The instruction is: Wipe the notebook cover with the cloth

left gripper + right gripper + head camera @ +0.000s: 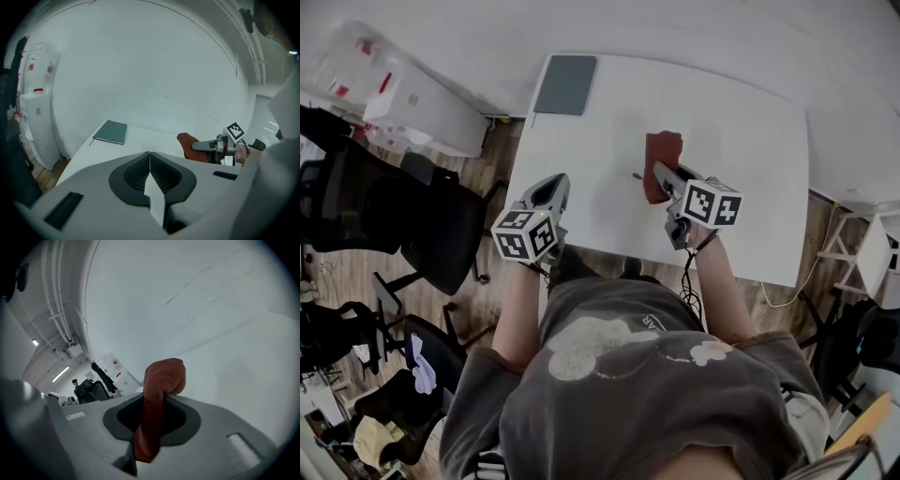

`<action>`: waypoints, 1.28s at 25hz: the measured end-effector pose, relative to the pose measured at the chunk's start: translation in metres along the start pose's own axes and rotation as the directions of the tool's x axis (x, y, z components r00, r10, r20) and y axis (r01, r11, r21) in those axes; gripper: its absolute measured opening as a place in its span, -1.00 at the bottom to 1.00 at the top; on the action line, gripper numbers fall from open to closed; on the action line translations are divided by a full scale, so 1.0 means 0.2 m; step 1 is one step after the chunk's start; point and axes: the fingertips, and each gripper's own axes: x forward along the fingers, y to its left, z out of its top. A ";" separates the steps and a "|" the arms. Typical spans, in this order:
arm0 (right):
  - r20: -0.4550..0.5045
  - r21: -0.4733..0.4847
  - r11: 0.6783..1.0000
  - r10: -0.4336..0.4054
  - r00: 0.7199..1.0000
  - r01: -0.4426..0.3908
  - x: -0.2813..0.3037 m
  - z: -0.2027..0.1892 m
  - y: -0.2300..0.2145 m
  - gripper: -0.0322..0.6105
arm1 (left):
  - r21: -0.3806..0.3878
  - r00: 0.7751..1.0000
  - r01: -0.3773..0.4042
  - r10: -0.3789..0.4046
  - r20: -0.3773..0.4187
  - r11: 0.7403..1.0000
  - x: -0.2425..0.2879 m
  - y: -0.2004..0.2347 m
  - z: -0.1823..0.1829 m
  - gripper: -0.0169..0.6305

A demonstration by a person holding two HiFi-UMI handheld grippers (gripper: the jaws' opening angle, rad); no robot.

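At far-left table (750,206) corner, notebook (565,84), long axis pointing away; right gripper (664,176) clamped on cloth (663,150), well right of it; left gripper (551,187) nearer, jaws together

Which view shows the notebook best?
The head view: the notebook lies whole, cover seen from above, at the far left corner of the table. The left gripper view shows it flatter, at a low angle. The right gripper view misses it.

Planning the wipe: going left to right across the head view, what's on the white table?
Dark grey rectangular notebook → rust-red fabric cloth. The right tool grips the cloth, so its place overlaps; the left tool likewise overlaps the notebook's span.
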 end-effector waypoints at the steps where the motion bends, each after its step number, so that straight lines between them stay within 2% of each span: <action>1: 0.000 0.001 1.000 -0.008 1.000 0.008 0.02 0.00 0.00 -0.65 | 0.000 1.000 0.003 -0.003 0.001 1.000 0.01 0.02 0.01 -0.97; 6: 0.018 0.015 0.999 -0.034 0.999 0.034 0.12 0.04 0.02 -0.65 | -0.004 1.000 0.025 -0.025 -0.006 1.000 0.04 0.16 0.04 -0.97; 17: 0.035 0.044 0.993 -0.114 0.993 0.112 0.48 0.07 0.20 -0.65 | 0.008 0.994 0.102 -0.102 -0.050 0.995 0.11 0.61 0.20 -0.97; 24: 0.029 0.054 0.983 -0.179 0.983 0.178 0.75 0.07 0.30 -0.65 | 0.028 0.983 0.168 -0.165 -0.083 0.985 0.22 0.90 0.30 -0.97; 32: 0.029 0.064 0.966 -0.254 0.967 0.252 0.99 0.10 0.35 -0.65 | 0.045 0.963 0.246 -0.239 -0.126 0.968 0.37 1.13 0.35 -0.97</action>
